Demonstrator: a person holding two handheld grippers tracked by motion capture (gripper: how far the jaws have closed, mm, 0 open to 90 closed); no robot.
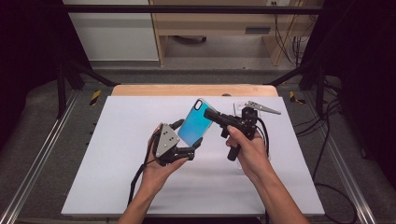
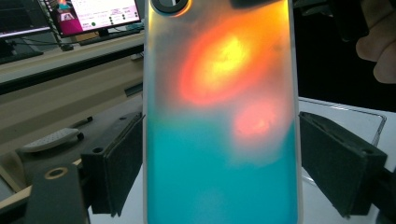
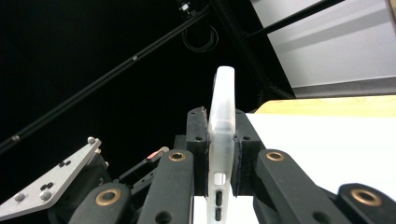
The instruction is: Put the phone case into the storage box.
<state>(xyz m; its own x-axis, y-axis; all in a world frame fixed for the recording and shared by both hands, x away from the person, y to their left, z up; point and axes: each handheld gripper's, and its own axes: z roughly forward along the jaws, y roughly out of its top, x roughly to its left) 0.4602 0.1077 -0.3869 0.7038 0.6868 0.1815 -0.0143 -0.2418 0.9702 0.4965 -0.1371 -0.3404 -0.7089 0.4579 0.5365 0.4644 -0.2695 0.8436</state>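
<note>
High view: I have the phone (image 1: pixel 196 123) lifted above the desk (image 1: pixel 116 154), between both grippers. The right gripper (image 1: pixel 210 115) has its jaws clamped on the phone's edge; the right gripper view shows them pinching the frosted case. The left gripper (image 1: pixel 187 138) brackets the phone's sides, its jaws apart. Looks like a handover; next, I'd close the left before releasing.

Glossy phone case, matt claws, plain tabletop

The phone case (image 1: pixel 192 123) between the claws has a smooth, glossy teal back and frosted translucent plastic edges; the left claw (image 1: pixel 187 138) and right claw (image 1: pixel 208 114) are matt black plastic with brass-coloured rivets, over a smooth matt white tabletop (image 1: pixel 116 158) edged with pale wood.
</note>
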